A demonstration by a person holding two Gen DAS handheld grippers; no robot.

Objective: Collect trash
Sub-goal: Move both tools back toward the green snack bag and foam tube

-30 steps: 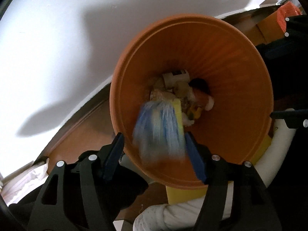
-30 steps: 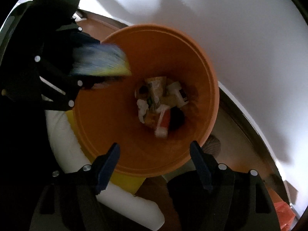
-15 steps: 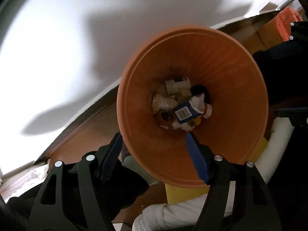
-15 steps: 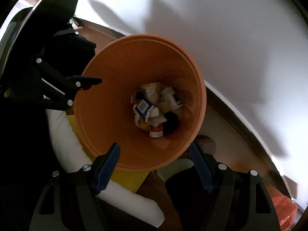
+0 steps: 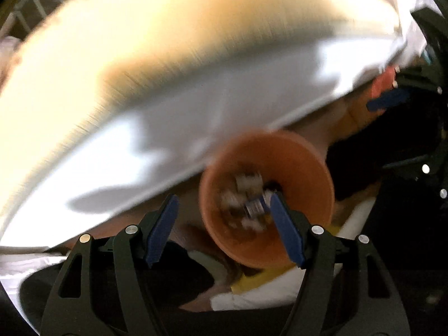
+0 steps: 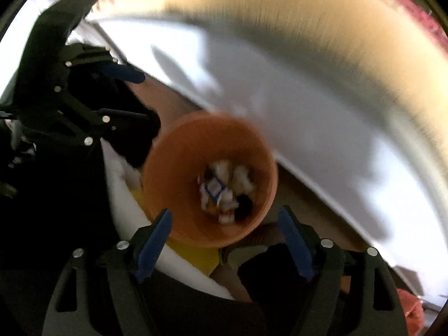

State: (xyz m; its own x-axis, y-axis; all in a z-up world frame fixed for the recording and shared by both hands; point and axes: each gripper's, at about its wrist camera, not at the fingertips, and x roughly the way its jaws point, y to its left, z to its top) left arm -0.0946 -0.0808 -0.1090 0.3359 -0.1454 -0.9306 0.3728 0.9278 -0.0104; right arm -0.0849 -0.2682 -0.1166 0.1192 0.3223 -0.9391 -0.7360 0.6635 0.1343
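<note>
White wall [image 5: 196,117] behind the orange bin [image 6: 179,173]. Bin below both my grippers. Trash [image 6: 224,190] lies at the bin's bottom, blurred. My left gripper [image 5: 224,229]: jaws wide, empty. My right gripper [image 6: 224,240]: jaws just opening wider, nothing between them.

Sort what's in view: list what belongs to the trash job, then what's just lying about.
Job:
orange bin
trash in the bin
left hand-held gripper, open
right hand-held gripper, open, jaws just widened, nothing between them

Lying about:
white wall
white cushion
</note>
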